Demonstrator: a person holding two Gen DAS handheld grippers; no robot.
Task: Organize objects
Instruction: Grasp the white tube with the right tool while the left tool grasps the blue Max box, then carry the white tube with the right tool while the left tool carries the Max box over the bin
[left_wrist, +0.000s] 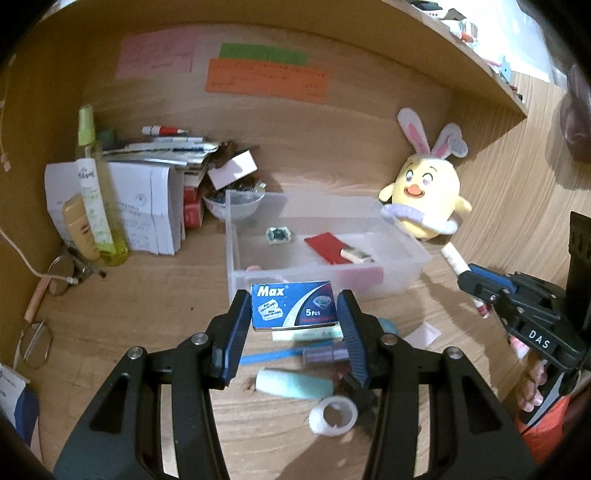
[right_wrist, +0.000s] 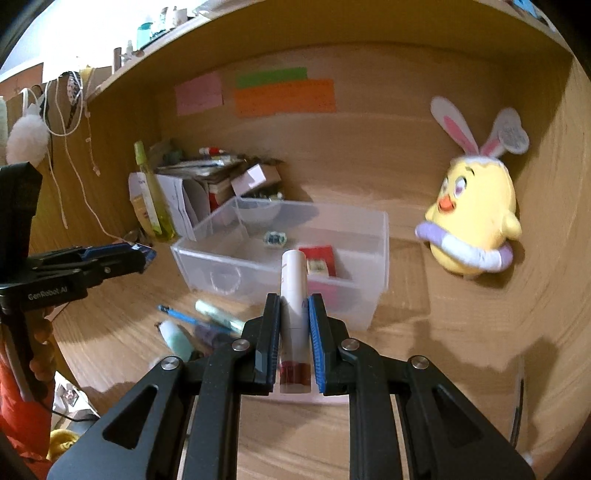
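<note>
My left gripper (left_wrist: 293, 301) is shut on a small blue "Max" blade box (left_wrist: 293, 305), held above the desk in front of the clear plastic bin (left_wrist: 413, 273). My right gripper (right_wrist: 294, 301) is shut on a white tube with a dark red cap (right_wrist: 293, 295), lifted just before the same clear bin (right_wrist: 380, 266). The bin holds a red packet (left_wrist: 325, 245), a small pale block and a small dark trinket (left_wrist: 277, 235). In the left wrist view the right gripper (left_wrist: 466, 277) shows at the right with the tube poking out.
Below the grippers lie a mint tube (left_wrist: 291, 384), a tape roll (left_wrist: 334, 415), a blue pen (left_wrist: 266, 356) and a purple item. A yellow bunny-eared plush (left_wrist: 424, 195) leans at the back right. Papers, a yellow spray bottle (left_wrist: 94, 184) and a bowl crowd the back left.
</note>
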